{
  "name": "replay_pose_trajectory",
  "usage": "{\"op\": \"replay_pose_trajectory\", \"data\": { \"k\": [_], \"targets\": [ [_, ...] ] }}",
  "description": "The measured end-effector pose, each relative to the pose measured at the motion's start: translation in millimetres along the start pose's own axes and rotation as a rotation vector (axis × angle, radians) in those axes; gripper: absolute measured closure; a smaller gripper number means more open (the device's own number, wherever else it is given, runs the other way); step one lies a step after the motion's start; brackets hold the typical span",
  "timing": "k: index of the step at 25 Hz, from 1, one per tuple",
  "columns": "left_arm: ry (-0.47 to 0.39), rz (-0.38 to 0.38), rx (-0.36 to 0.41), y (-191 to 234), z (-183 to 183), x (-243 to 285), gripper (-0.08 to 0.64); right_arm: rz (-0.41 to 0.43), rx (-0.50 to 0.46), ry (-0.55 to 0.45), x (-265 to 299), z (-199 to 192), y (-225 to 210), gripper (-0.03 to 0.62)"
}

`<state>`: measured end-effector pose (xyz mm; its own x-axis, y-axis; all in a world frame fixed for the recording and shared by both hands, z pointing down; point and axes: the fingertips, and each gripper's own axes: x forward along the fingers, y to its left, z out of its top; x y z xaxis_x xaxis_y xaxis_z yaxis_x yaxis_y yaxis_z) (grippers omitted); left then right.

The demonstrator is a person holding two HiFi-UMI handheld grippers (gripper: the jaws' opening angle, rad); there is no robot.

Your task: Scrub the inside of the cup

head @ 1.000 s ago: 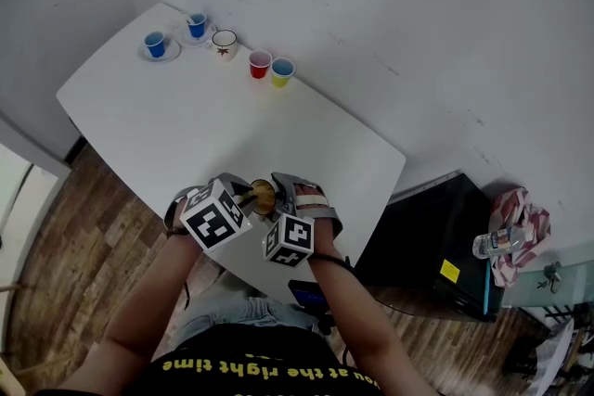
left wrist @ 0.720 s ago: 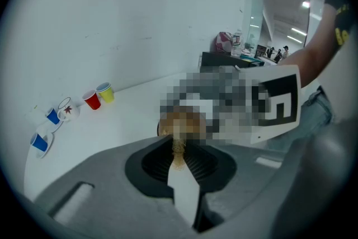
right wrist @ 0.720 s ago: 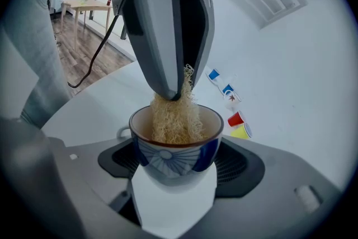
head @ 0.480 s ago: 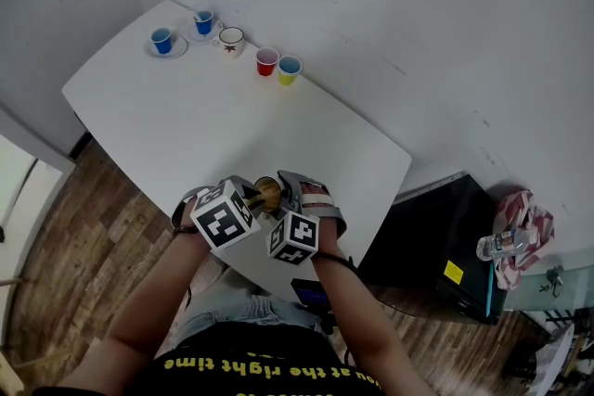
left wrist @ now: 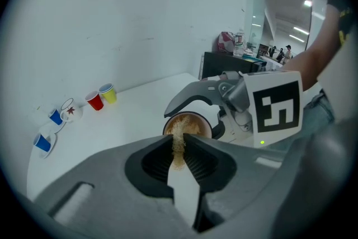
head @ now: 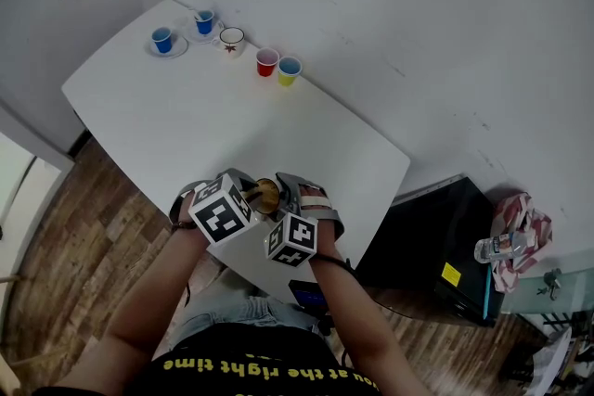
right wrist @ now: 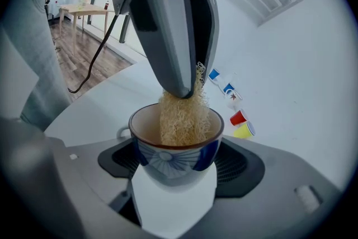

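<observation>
The cup (right wrist: 174, 149) sits clamped between the jaws of the right hand-held gripper (right wrist: 178, 168), close to the near edge of the tabletop (head: 232, 125). The left hand-held gripper (left wrist: 180, 148) is closed on a strip of fibrous scrubber (right wrist: 184, 115), whose free end hangs down inside the cup. The main risk, as I judge it, is leverage. A hard sideways push of the scrubber against the cup's wall could twist the cup in the right jaws, which grip only its rounded lower body, or tip it off the edge just beside it. The scrubber is thin and springy, so it may also slide out of the left jaws and stay in the cup. The left jaw tips hover just above the cup's rim and could knock the glazed edge. The small cups (head: 277, 65) stand well beyond the cup, out of harm's way.
</observation>
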<state>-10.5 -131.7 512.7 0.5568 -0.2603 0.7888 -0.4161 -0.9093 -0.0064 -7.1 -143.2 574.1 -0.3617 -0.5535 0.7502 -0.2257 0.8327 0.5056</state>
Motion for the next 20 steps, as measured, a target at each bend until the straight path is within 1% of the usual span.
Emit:
{"op": "replay_pose_trajectory", "data": {
  "k": [4, 10, 13, 16, 20],
  "targets": [
    [0.001, 0.000, -0.011, 4, -3, 1, 0.508, 0.004, 0.011, -0.007, 0, 1, -1, 0.196],
    [-0.002, -0.040, -0.023, -4, -8, 4, 0.508, 0.016, 0.029, -0.013, 0, -1, 1, 0.196],
    [-0.005, -0.064, -0.024, -10, -7, 3, 0.508, 0.021, 0.058, -0.017, 1, -3, -1, 0.198],
    [-0.011, -0.083, -0.019, -16, -3, 1, 0.508, 0.024, 0.091, -0.019, 1, -8, -4, 0.196],
    [-0.016, -0.087, -0.007, -17, 2, -4, 0.509, 0.021, 0.098, -0.015, 0, -12, -6, 0.196]
  ]
}}
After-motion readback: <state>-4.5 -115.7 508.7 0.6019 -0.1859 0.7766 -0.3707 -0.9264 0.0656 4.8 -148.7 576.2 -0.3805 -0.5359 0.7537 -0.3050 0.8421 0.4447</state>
